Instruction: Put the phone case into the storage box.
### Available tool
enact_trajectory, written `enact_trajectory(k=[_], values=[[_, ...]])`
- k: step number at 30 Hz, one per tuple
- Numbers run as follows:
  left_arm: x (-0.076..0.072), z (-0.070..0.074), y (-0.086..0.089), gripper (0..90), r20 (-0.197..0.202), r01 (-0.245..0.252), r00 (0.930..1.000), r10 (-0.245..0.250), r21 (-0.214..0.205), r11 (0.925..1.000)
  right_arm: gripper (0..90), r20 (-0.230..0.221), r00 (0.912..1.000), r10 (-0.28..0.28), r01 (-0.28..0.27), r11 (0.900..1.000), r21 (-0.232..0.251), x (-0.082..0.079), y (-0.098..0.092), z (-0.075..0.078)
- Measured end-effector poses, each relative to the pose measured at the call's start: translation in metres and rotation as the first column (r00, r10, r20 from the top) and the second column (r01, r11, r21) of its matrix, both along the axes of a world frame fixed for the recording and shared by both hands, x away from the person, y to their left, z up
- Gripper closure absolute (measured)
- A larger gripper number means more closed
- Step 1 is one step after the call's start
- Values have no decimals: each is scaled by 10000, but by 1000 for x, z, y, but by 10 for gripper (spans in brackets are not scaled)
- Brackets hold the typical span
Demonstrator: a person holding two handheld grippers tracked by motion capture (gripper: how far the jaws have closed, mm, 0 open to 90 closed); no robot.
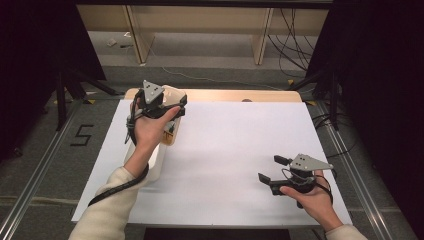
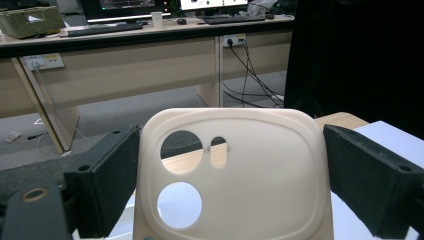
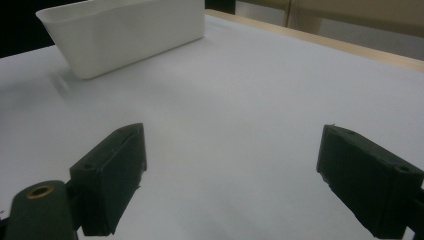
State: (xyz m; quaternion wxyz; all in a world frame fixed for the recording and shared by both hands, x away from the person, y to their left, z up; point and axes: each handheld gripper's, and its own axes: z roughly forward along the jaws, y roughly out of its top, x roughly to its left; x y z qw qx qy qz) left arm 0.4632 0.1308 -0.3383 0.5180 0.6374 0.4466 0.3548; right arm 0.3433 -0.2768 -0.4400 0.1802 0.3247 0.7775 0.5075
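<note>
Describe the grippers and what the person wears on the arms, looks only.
Both the left gripper and the right gripper are black, each topped by a grey three-cornered plate with small holes. Their jaws are blocky black slabs with a matte, grainy face and small screw holes; a brass-ringed hole sits by the left jaw base in each gripper view. A black cable trails along the left forearm. The sleeves are cream.

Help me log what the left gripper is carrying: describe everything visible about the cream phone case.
The phone case is a cream, matte, soft-looking shell with rounded corners and a raised rim. Near one end it has two round camera holes and a small oblong slot. It stands between the left gripper's black jaws; the left jaw lies against its edge, while contact on the right is unclear. In the high view it is held at the table's far left, above a white bin.
</note>
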Motion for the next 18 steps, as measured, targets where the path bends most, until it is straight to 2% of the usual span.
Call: enact_trajectory(k=[18], values=[[4, 0, 11, 109, -32, -307, 9995, 306, -122, 9995, 134, 6, 10000, -6, 6, 10000, -31, 0, 0, 0]])
